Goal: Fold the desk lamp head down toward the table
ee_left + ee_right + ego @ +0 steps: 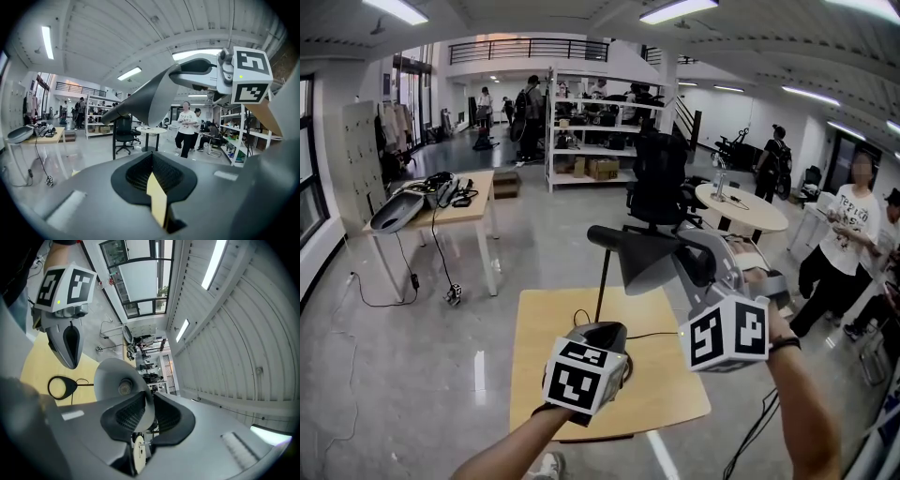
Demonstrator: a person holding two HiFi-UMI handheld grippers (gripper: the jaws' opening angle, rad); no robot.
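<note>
Looking down in head view, the lamp head (645,262) tops its thin pole (601,281) above the yellow table (675,394), w/ the right gripper (675,255) at the lamp head and the left gripper (602,333) low by the pole's foot. Left gripper view: jaws together, nothing betw. them, only a sliver of table showing below. Right gripper view: jaws narrow w/ the lamp head's wall between the pads, prob. clamped on it; the lamp base (58,387) lies on the table, apart from the left gripper.
</note>
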